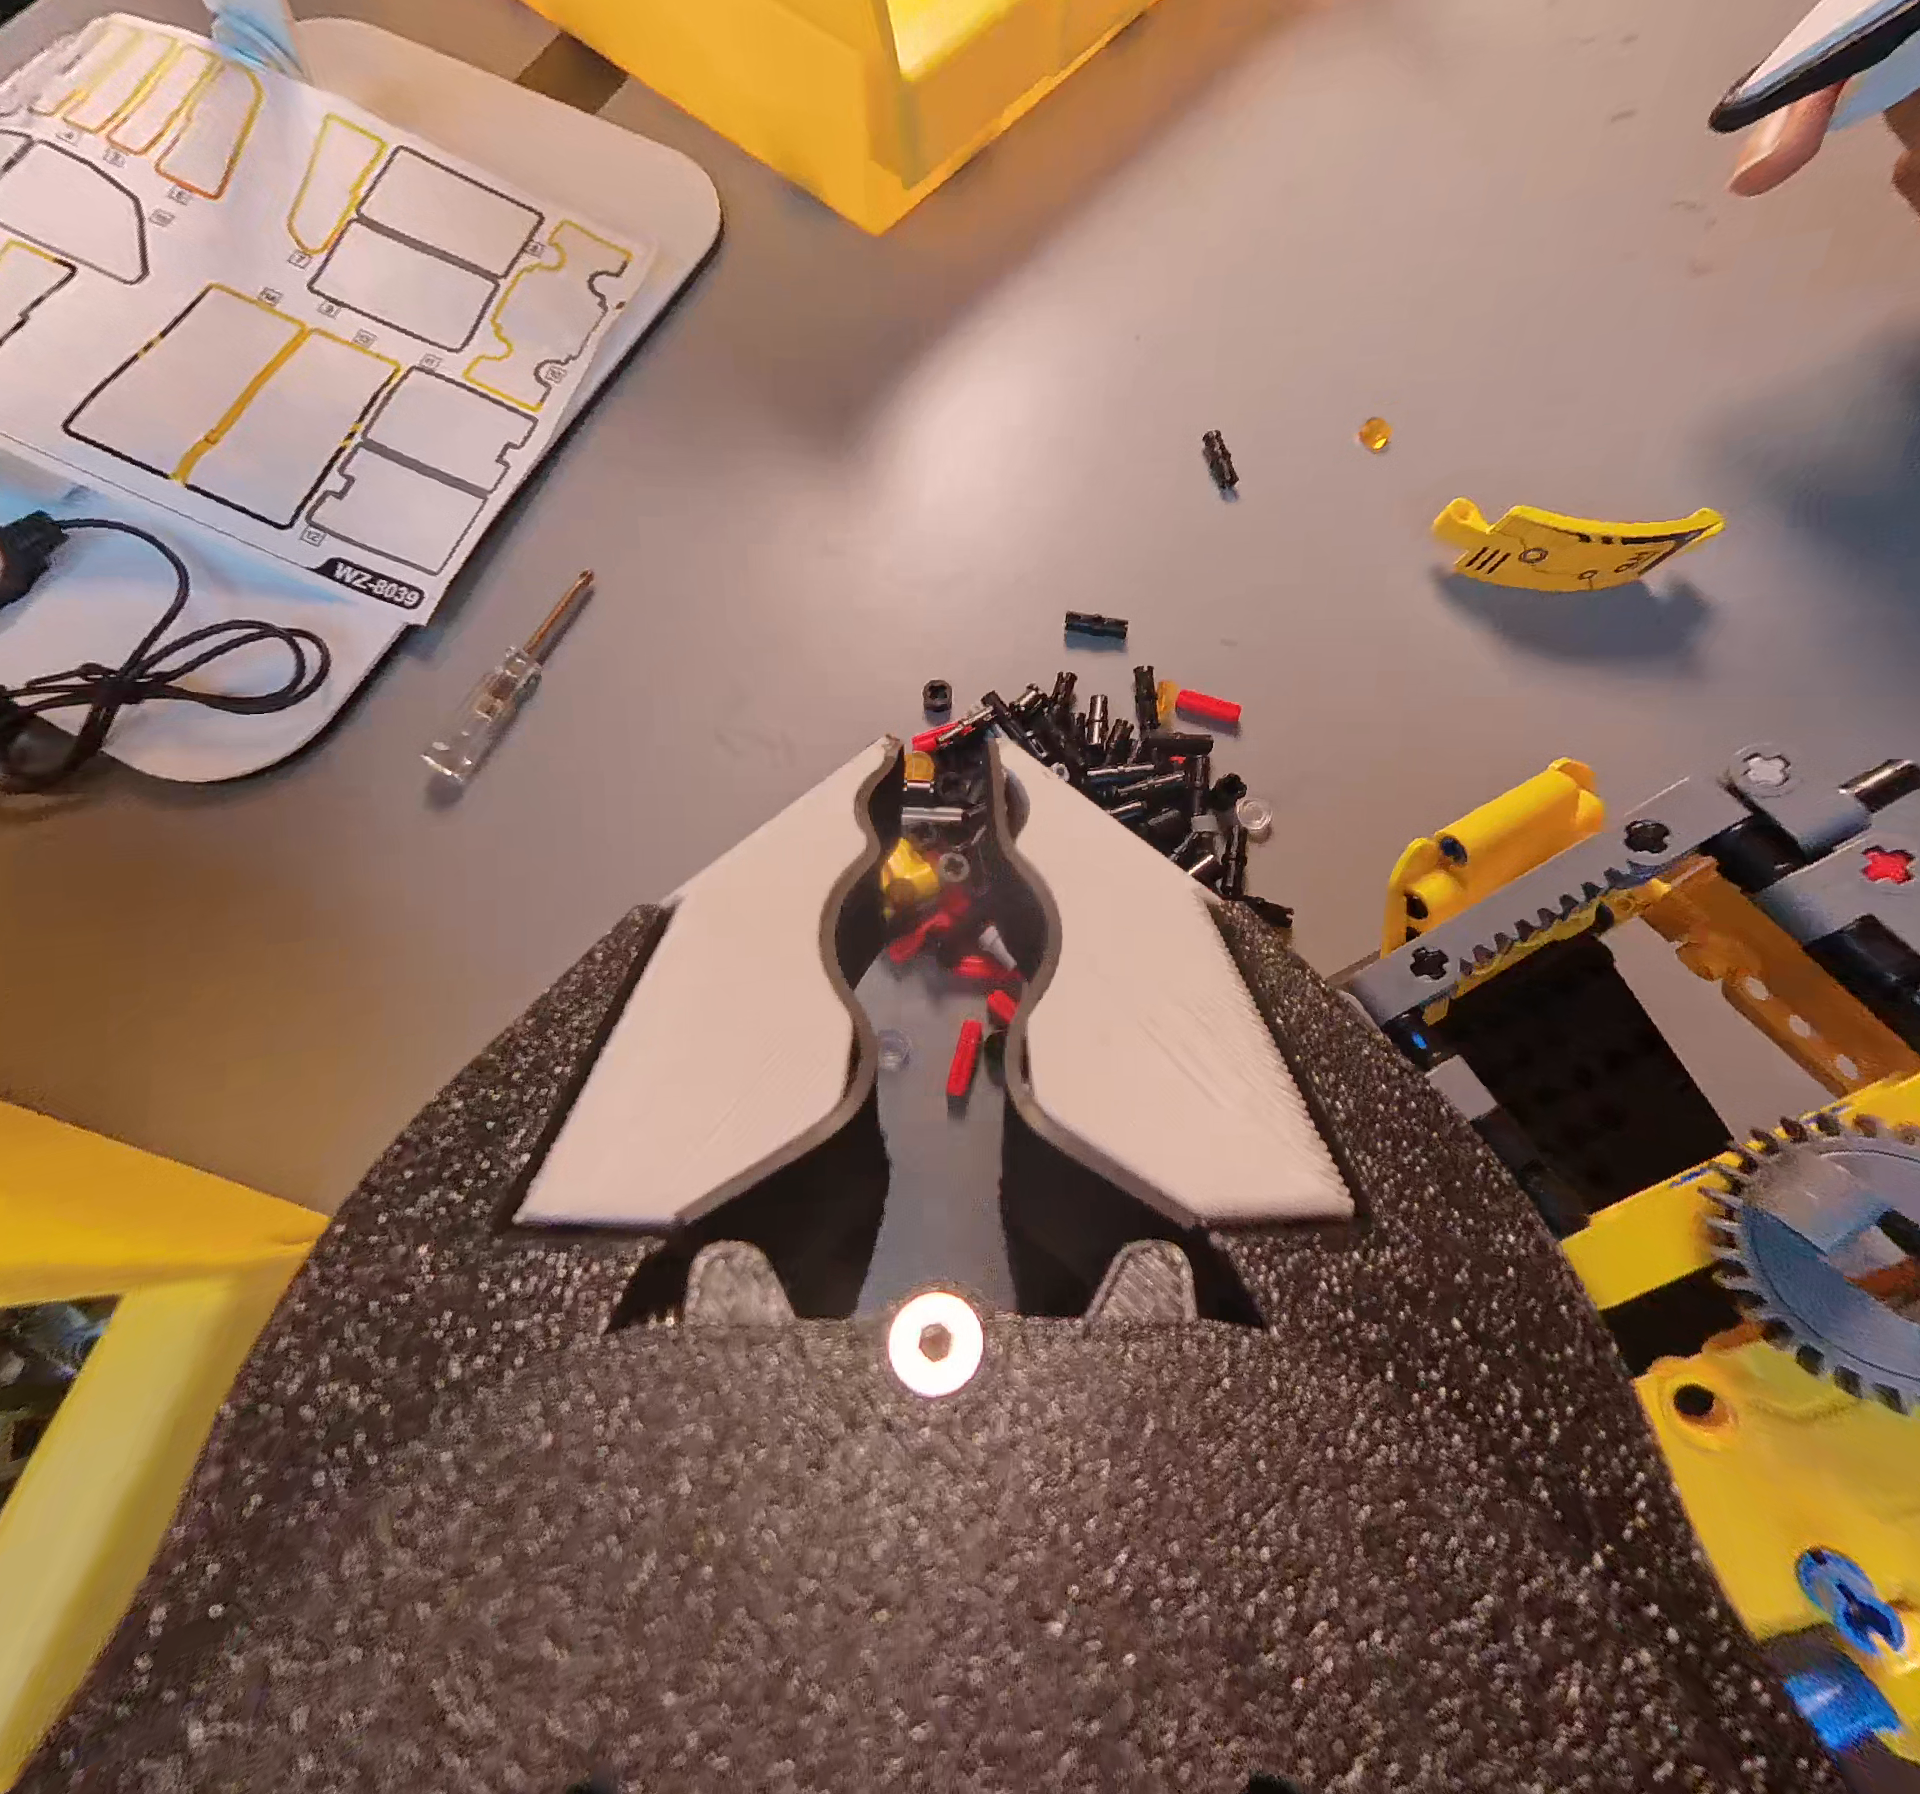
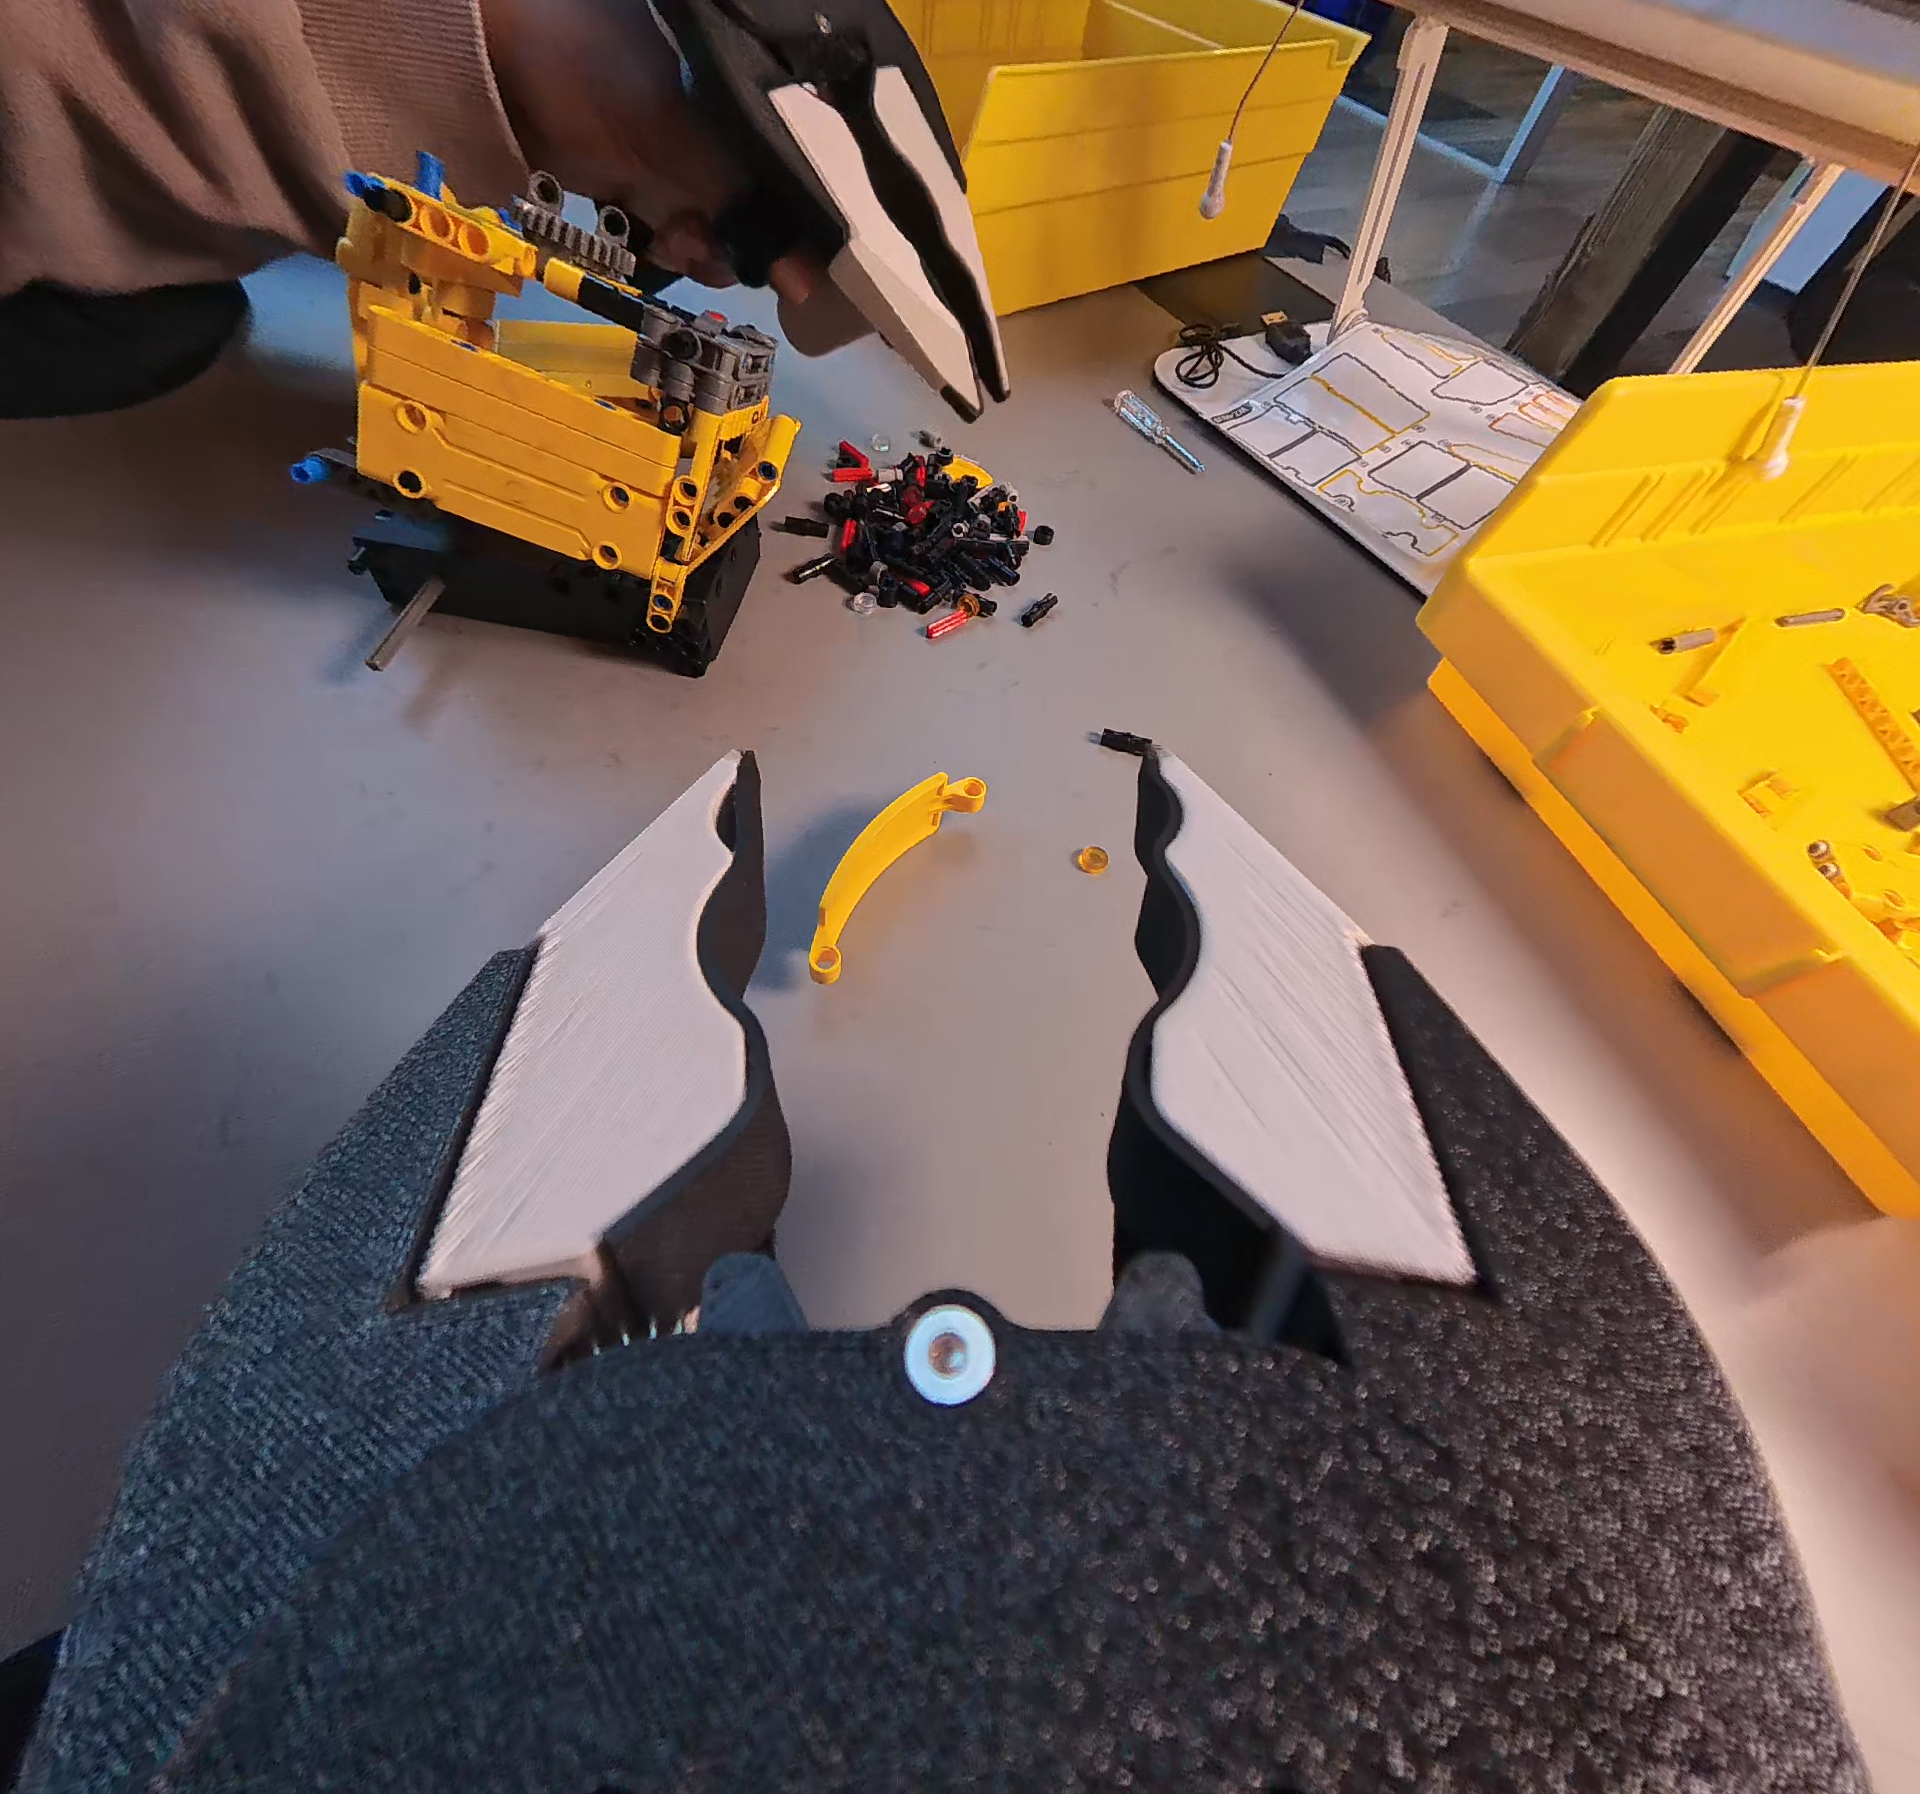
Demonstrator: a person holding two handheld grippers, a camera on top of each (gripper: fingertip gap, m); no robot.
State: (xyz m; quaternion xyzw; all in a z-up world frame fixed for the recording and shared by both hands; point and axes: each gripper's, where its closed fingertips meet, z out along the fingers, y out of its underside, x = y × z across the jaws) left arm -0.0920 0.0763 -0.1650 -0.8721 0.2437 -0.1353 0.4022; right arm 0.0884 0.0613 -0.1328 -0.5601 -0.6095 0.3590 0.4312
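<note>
Right gripper (image 2: pixel 940 757) sits nearest its camera, jaws spread wide, empty, low over the grey table (image 2: pixel 208 861). Curved yellow panel (image 2: pixel 883 871) lies between and just ahead of its fingers, long axis running near-to-far, tilted right. Small orange stud (image 2: pixel 1091 859) just right of it; black pin (image 2: pixel 1120 738) touching or just off the right fingertip, cannot tell. Left gripper (image 2: pixel 982 394), farther off, hangs above the pile of pins (image 2: pixel 925 539), tips nearly together; whether it pinches anything is unclear. Yellow model (image 2: pixel 540 477) sits left of the pile.
</note>
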